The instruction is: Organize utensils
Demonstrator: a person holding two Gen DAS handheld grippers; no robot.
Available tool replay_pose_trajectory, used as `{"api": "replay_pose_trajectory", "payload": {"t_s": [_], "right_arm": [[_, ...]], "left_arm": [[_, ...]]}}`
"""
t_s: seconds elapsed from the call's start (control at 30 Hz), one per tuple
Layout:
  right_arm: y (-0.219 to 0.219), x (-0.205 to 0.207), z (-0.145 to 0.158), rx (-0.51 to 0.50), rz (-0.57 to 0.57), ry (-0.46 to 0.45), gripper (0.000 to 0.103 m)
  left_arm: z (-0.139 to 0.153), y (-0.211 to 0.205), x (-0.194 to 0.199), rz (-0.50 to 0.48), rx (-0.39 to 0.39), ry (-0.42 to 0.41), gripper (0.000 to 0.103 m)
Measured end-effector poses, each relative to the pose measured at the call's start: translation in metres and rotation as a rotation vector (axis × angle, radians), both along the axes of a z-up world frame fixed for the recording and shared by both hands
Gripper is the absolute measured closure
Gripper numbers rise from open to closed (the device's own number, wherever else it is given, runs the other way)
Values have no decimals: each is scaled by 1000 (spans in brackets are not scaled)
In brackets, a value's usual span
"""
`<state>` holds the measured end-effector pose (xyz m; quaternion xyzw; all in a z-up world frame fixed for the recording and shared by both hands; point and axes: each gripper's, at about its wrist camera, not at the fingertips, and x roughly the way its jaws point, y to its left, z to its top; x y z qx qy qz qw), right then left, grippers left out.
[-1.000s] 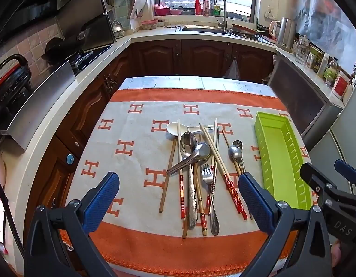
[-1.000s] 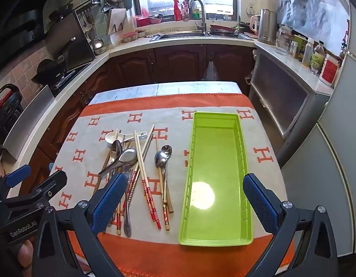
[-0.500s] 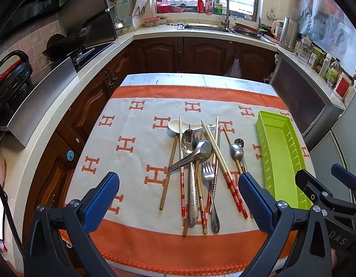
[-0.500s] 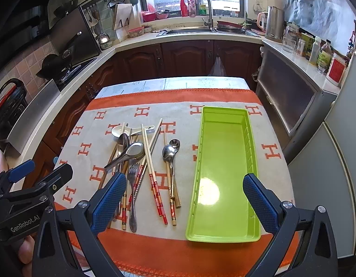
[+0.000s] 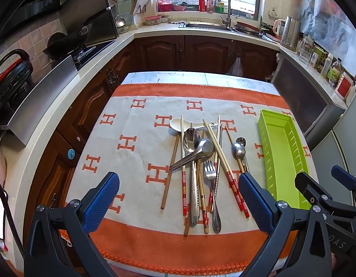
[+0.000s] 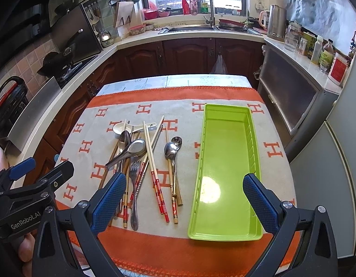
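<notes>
1. Both grippers hang above the near edge of the table with jaws spread wide and nothing between them: the left gripper [image 5: 179, 202] over the pile, the right gripper [image 6: 183, 202] over the near end of the tray [image 6: 255, 152].
2. That split looks deliberate; each tool waits above the thing it would likely serve, one to pick, one to receive or steady.
3. Under the left gripper the utensils [image 5: 201, 161] lie in a loose heap mid-cloth, handles mostly toward the near edge, which suits a grasp from this side.
4. A steel ladle [image 5: 196, 153] lies across a big spoon [image 5: 191, 138] and several chopsticks [image 5: 220, 154]; a fork [image 5: 211, 184] runs alongside, and a white spoon [image 5: 178, 124] sits at the far end.
5. Two small spoons [image 6: 172, 149] lie apart, between heap and tray.
6. Nothing is in the tray, which runs lengthwise by the right edge; sorting has not begun.
7. Crossed pieces may drag neighbours when lifted.
</notes>
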<state>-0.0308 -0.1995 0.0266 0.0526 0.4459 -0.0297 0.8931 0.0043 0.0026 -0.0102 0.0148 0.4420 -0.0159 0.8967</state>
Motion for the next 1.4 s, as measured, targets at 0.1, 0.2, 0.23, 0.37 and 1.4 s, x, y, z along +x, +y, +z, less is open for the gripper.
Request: {"api": "replay_pose_trajectory", "payload": {"t_s": [0.1, 0.2, 0.23, 0.37, 1.4], "right_arm": [[-1, 0, -1, 1, 1, 2, 0], [-1, 0, -1, -2, 1, 0, 0], [-1, 0, -1, 0, 1, 1, 0], [-1, 1, -1, 0, 1, 3, 0], [-1, 1, -5, -7, 6, 14, 0]], "left_arm": [[1, -1, 1, 1, 1, 2, 1], [1, -1, 1, 0, 0, 2, 1], [1, -1, 1, 0, 0, 2, 1], [1, -1, 1, 0, 1, 3, 1], [-6, 8, 1, 11, -7, 50, 1]]}}
